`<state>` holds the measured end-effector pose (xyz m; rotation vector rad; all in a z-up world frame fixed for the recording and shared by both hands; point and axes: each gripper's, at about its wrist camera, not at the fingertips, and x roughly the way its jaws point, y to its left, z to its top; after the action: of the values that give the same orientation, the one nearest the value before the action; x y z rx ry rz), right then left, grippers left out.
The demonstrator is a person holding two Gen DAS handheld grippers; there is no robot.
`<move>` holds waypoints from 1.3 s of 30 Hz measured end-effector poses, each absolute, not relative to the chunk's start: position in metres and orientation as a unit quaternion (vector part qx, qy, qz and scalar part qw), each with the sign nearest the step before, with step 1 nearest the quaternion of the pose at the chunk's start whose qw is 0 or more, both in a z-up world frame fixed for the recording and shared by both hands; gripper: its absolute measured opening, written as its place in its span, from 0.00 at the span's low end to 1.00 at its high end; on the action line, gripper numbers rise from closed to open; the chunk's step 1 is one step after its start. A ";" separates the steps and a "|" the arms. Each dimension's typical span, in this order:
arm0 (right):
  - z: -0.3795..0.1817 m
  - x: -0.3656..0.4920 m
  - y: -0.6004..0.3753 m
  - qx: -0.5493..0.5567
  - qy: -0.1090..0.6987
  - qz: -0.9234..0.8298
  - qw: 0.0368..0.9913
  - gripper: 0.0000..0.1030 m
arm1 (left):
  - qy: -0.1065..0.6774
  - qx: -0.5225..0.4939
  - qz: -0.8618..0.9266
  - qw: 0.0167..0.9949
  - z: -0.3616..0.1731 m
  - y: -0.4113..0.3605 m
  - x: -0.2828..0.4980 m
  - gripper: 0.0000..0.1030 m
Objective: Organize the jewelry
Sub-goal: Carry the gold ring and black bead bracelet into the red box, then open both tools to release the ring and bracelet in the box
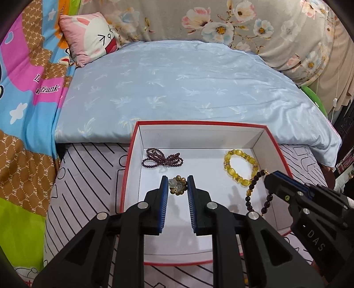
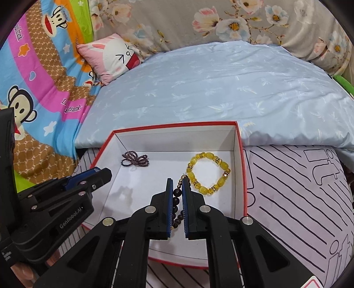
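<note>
A red-rimmed white box (image 1: pixel 234 137) (image 2: pixel 240 141) lies on the bed. Inside it are a purple bead strand (image 1: pixel 162 158) (image 2: pixel 135 160) at the back left and a yellow bead bracelet (image 1: pixel 240 167) (image 2: pixel 209 174) at the right. My left gripper (image 1: pixel 177 186) stands open over the box, its fingers either side of a small brown bead cluster (image 1: pixel 177 187) that rests on the floor. My right gripper (image 2: pixel 177 188) (image 1: pixel 271 177) is shut on a dark bead bracelet (image 2: pixel 177 205) (image 1: pixel 254 190), which hangs from its fingers above the box's right side.
The box sits on a white cushion with black stripes (image 2: pixel 298 188) (image 1: pixel 88 172). Behind it lies a light blue quilt (image 1: pixel 188 84), a pink rabbit pillow (image 1: pixel 88 37) and a floral cover (image 2: pixel 221 20). A colourful cartoon blanket (image 2: pixel 39 77) is at the left.
</note>
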<state>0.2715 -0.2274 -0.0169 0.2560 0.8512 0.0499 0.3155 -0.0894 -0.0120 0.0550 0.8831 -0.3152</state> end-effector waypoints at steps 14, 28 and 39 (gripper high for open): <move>-0.034 0.278 -0.228 0.109 0.421 0.008 0.901 0.07 | 0.436 0.032 -0.137 0.889 -0.030 -0.092 0.329 0.16; -0.020 0.266 -0.225 0.082 0.395 -0.028 0.915 0.46 | 0.428 0.025 -0.113 0.897 -0.027 -0.086 0.323 0.44; -0.006 0.250 -0.214 0.073 0.384 -0.023 0.920 0.48 | 0.414 0.029 -0.112 0.903 -0.013 -0.084 0.309 0.45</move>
<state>0.2504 -0.2139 -0.0059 0.1503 0.7899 -0.0473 0.3089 -0.0840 -0.0132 0.0602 0.8559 -0.2319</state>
